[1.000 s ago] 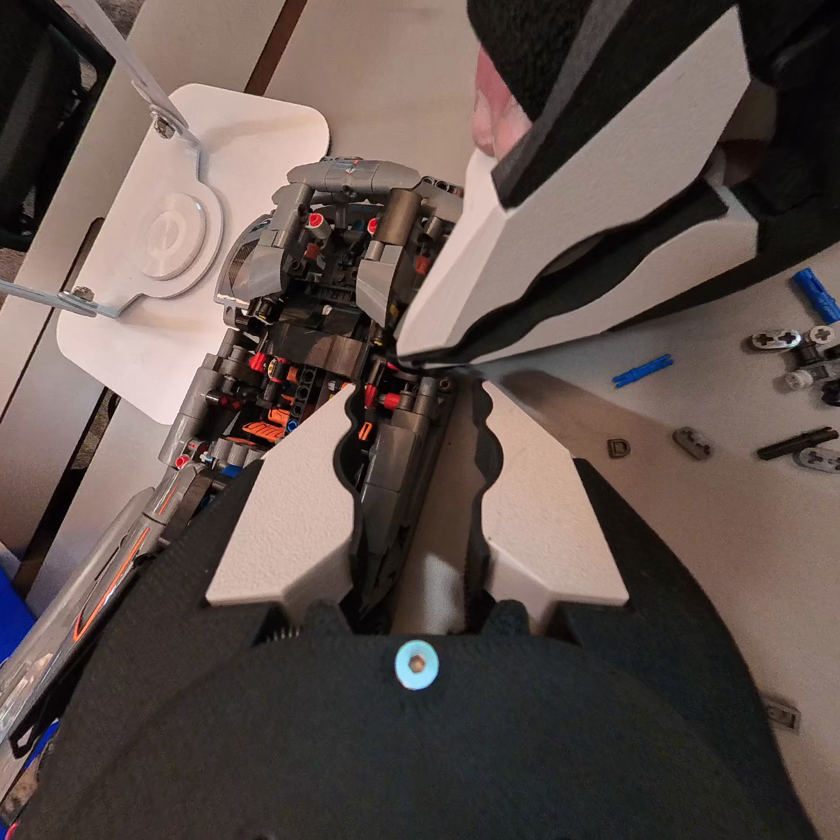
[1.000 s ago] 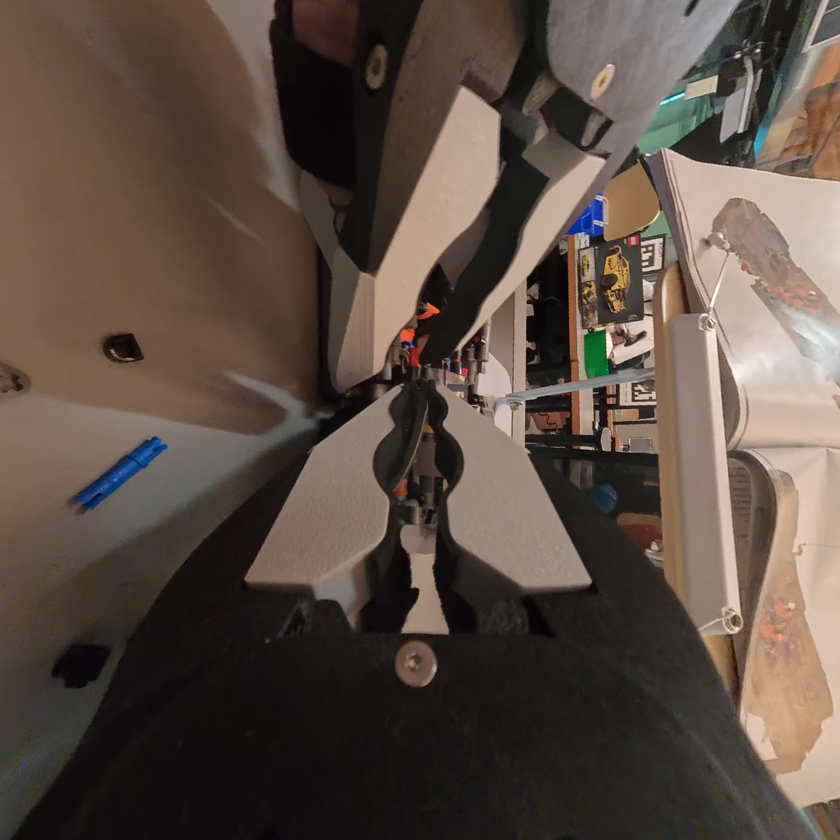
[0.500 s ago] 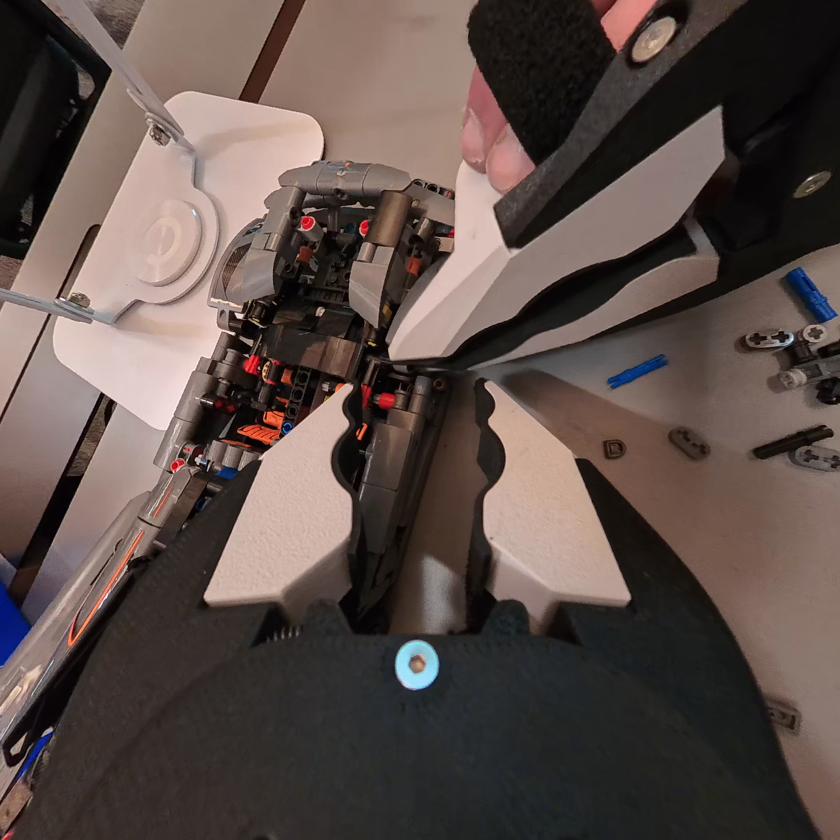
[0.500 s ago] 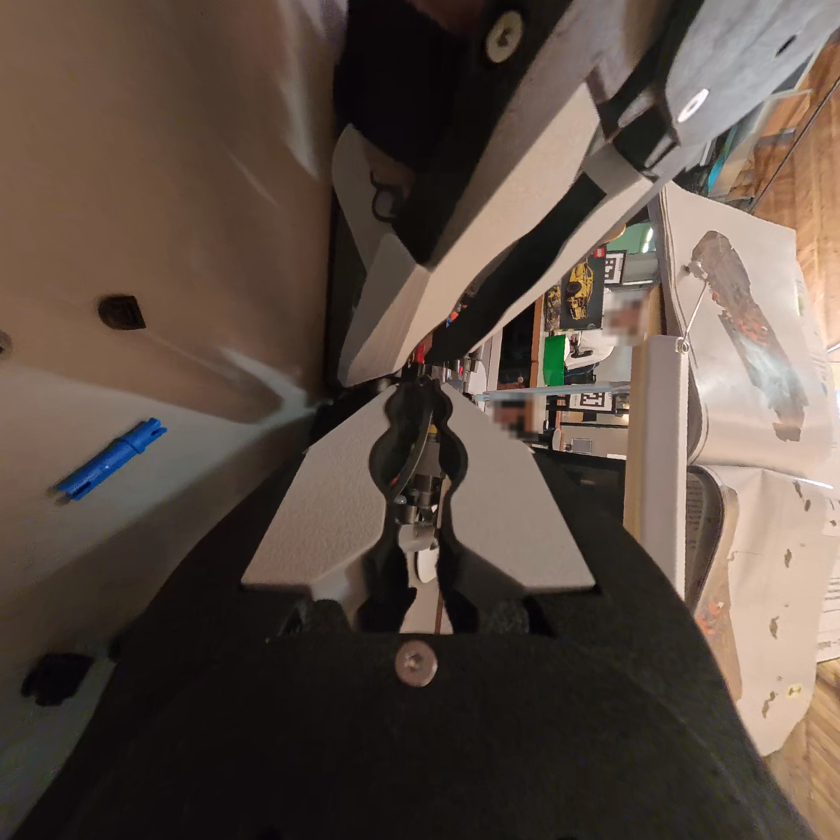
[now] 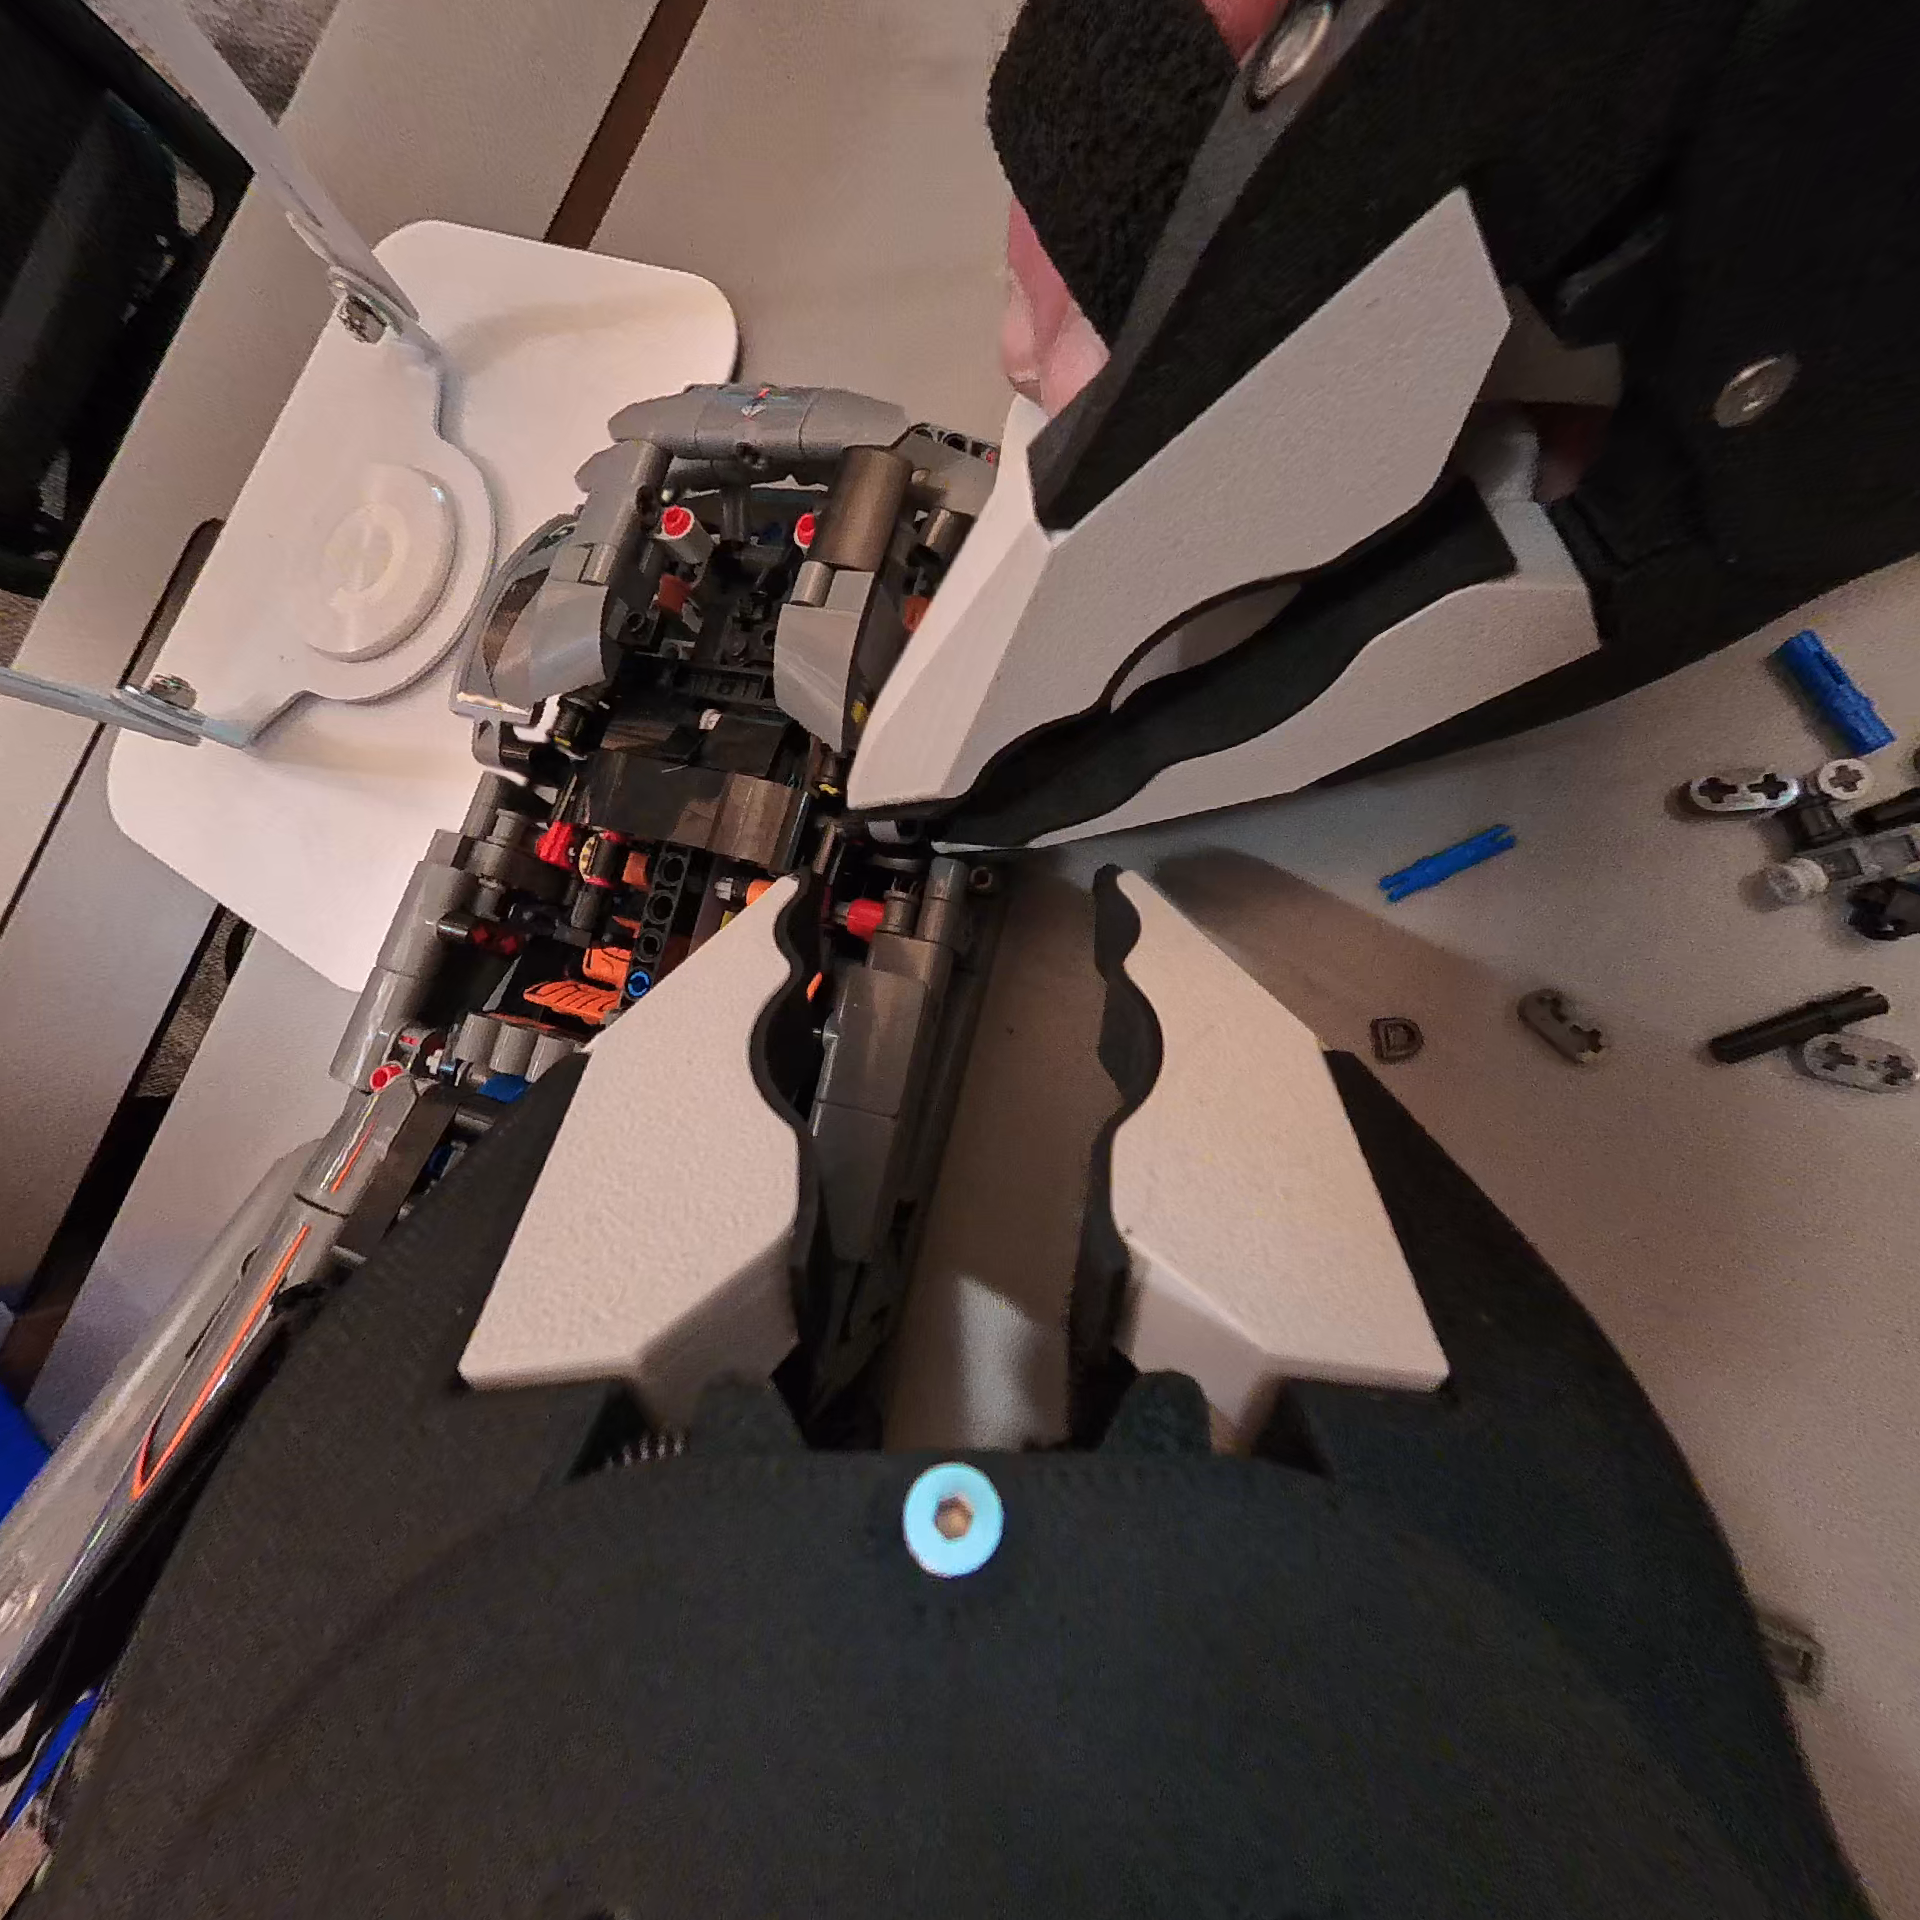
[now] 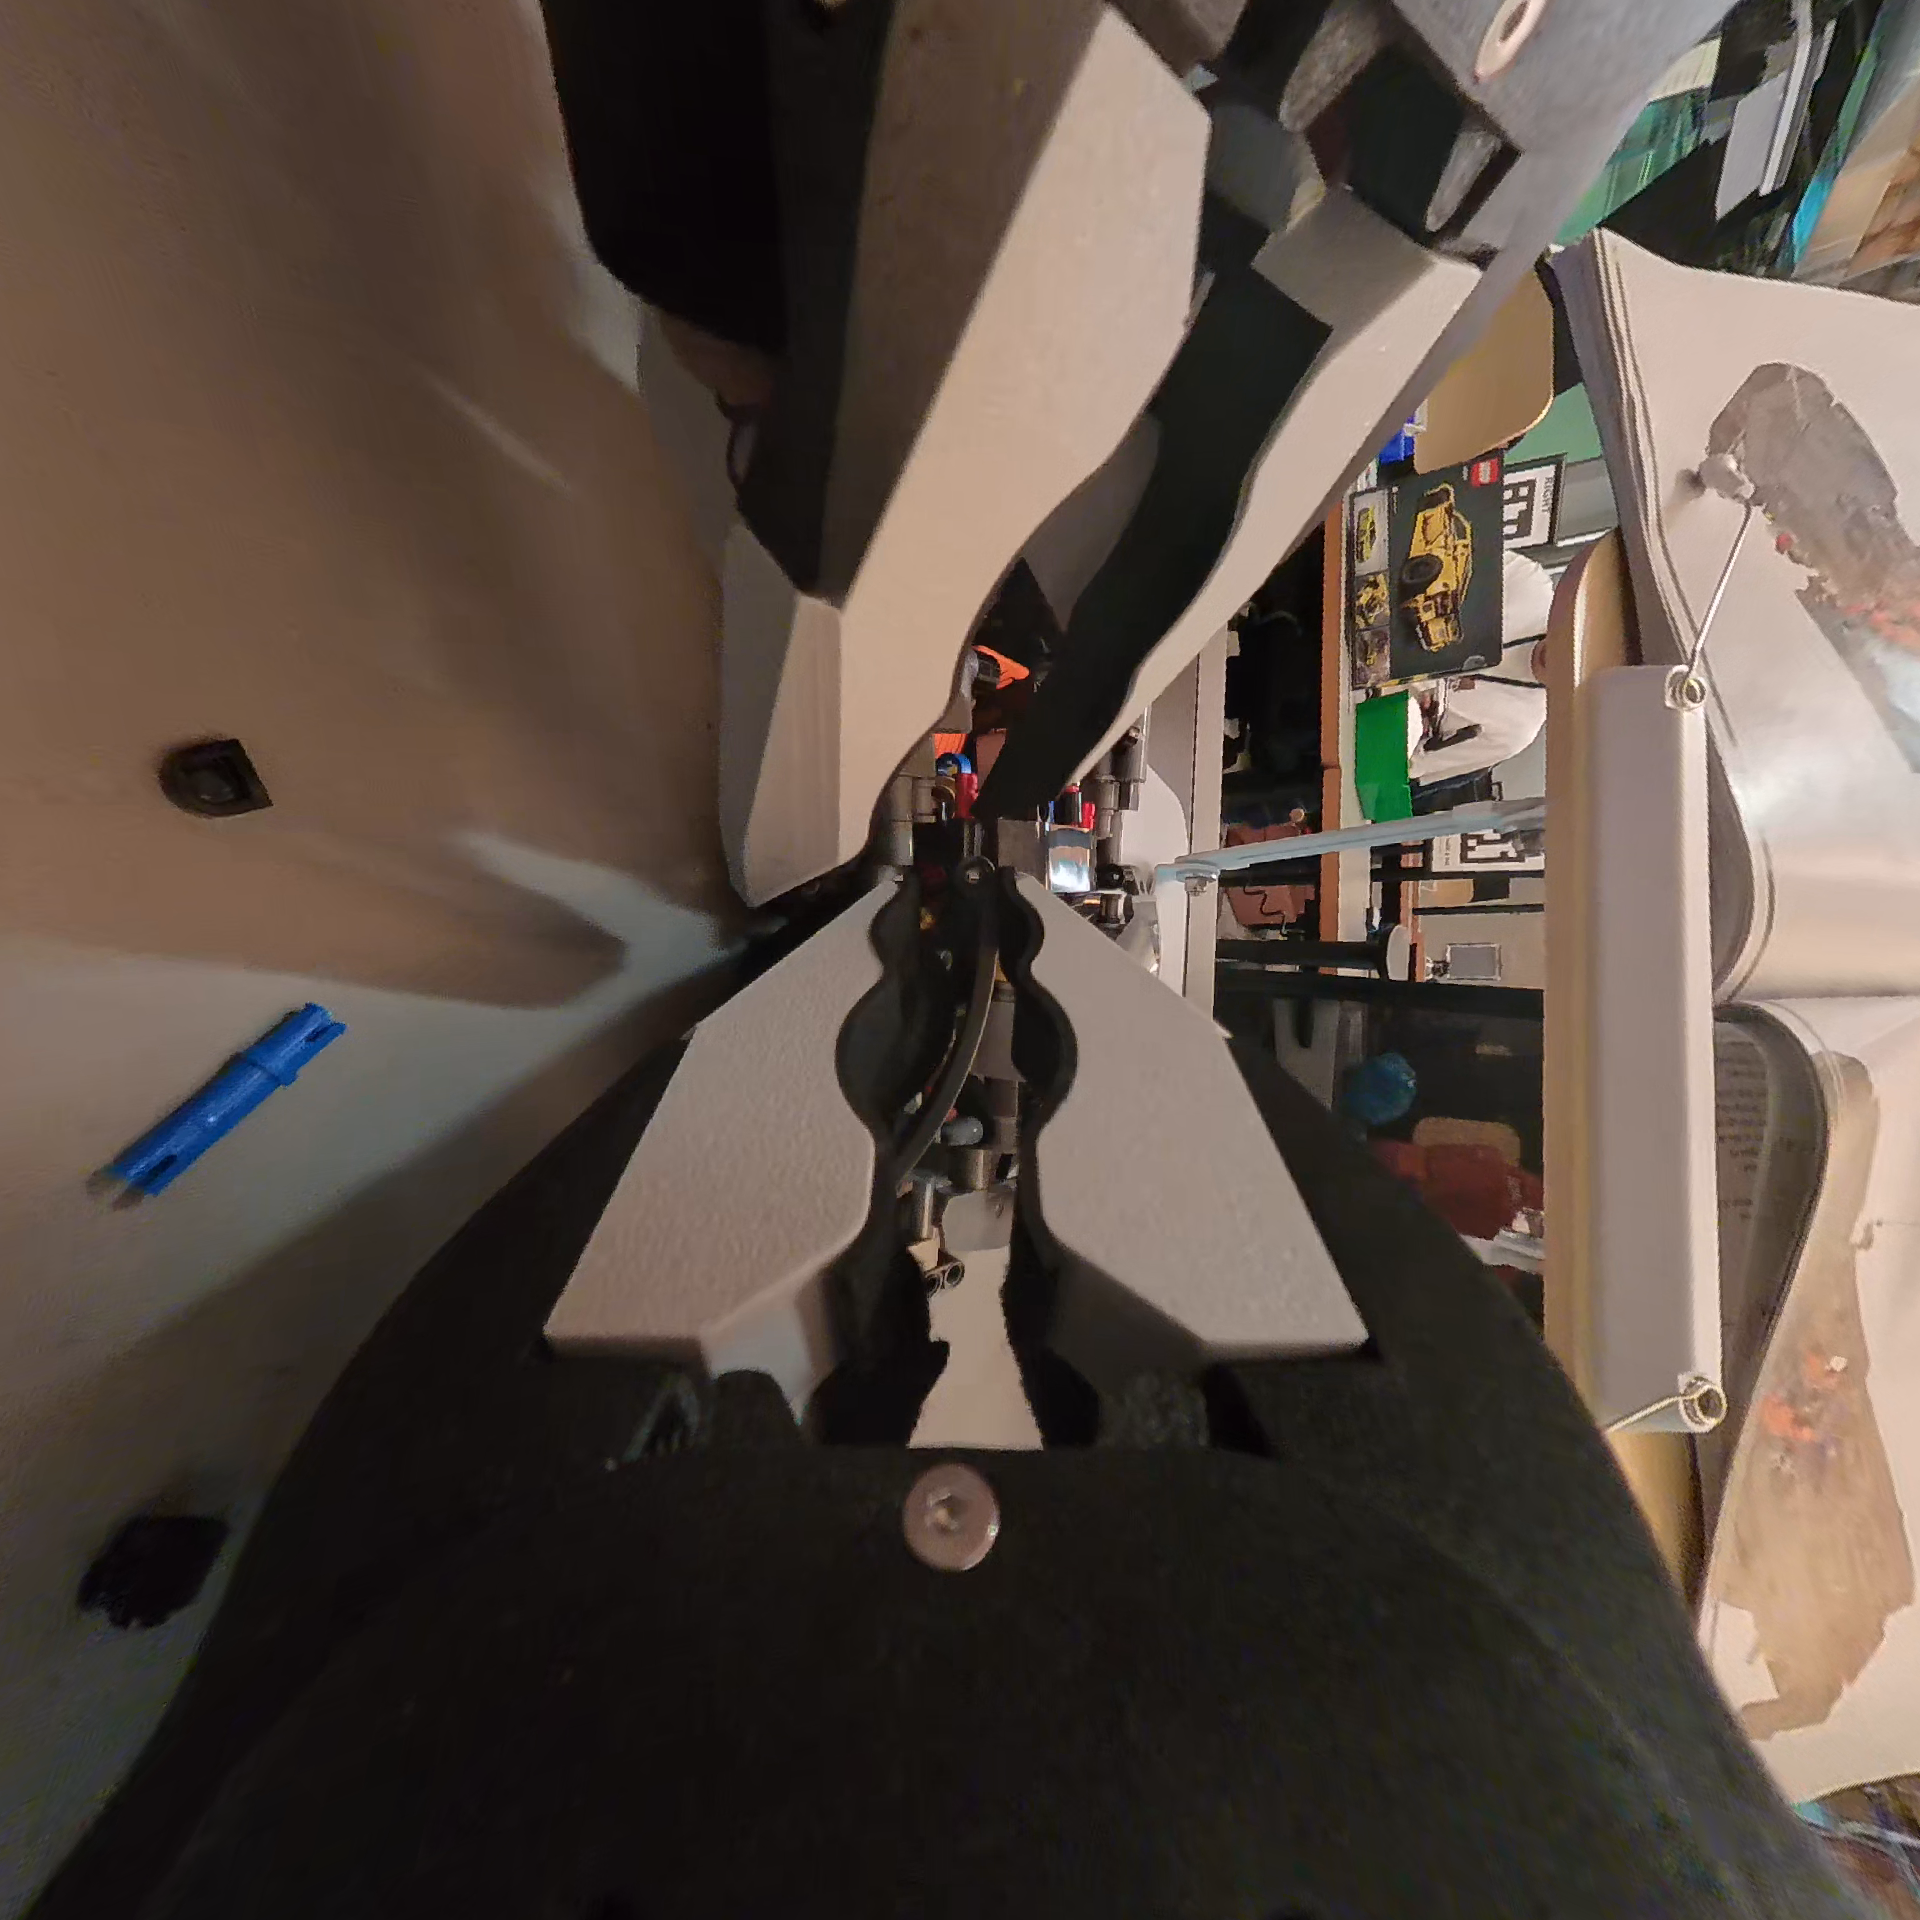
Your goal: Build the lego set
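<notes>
Seating a small part into the lego model (image 5: 665,790), which fills the centre-left of the left wrist view on the table (image 5: 1351,1195). The left gripper (image 5: 945,894) stands with jaws apart, straddling the model's grey side panel. The right gripper (image 5: 894,821), entering from the upper right, has jaws nearly together at the chassis edge; what they pinch cannot be told. Next move, by judgement: a firm, aligned press while the model is steadied. Loose pins (image 5: 1444,862) lie at right.

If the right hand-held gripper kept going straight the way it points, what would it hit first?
Probably the grey and black lego model: the right hand-held gripper, nearly shut on a thin black piece, has its tips right against it. Depth is unclear.
</notes>
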The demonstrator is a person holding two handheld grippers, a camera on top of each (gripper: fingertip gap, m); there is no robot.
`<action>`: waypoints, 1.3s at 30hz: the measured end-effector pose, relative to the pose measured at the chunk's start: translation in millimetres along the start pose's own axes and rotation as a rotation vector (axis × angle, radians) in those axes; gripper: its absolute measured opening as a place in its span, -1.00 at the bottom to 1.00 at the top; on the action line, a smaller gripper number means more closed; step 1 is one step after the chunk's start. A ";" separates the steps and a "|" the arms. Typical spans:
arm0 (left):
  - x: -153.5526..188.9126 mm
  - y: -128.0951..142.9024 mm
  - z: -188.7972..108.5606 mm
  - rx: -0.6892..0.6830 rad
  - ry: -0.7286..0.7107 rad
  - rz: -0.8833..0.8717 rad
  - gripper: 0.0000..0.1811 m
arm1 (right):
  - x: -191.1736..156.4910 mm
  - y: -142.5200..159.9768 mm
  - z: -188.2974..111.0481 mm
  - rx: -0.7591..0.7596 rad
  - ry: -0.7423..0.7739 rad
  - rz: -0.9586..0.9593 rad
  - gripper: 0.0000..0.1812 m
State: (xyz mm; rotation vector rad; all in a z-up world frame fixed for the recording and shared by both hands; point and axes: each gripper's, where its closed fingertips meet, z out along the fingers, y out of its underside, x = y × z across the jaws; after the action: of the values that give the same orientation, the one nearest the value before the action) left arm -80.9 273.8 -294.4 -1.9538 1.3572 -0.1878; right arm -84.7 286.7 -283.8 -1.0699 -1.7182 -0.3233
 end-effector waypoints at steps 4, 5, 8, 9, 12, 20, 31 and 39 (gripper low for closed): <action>-2.0 1.0 -0.7 -0.004 -0.015 0.011 -0.47 | -0.2 0.0 -0.7 -0.006 0.012 -0.040 -0.86; -2.5 0.9 -0.6 -0.005 -0.018 0.008 -0.46 | 0.3 0.7 -0.4 -0.007 0.019 -0.051 -0.86; -5.1 4.3 -0.1 -0.033 -0.043 0.028 -0.40 | 1.6 2.6 -0.5 -0.013 0.056 -0.107 -0.85; -5.6 6.6 -0.2 -0.048 -0.046 0.038 -0.39 | 1.5 2.4 -0.6 -0.012 0.061 -0.115 -0.86; -4.9 8.9 -1.1 -0.075 -0.043 0.031 -0.37 | 2.5 3.3 -0.3 -0.015 0.070 -0.127 -0.87; -2.7 9.2 0.9 -0.133 0.015 -0.055 -0.34 | 0.8 5.4 0.0 -0.013 0.071 -0.137 -0.96; -2.3 6.6 1.5 -0.251 0.166 -0.062 -0.37 | 6.3 9.1 -1.5 -0.005 0.042 -0.081 -0.86; -5.2 7.3 3.8 -0.241 0.169 0.025 -0.45 | 4.2 11.9 1.6 0.004 0.038 -0.023 -0.92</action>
State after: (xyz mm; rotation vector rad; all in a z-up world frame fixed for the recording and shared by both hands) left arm -86.7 278.9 -300.4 -2.1582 1.5739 -0.1880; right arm -76.7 296.6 -284.1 -1.0359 -1.6971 -0.3528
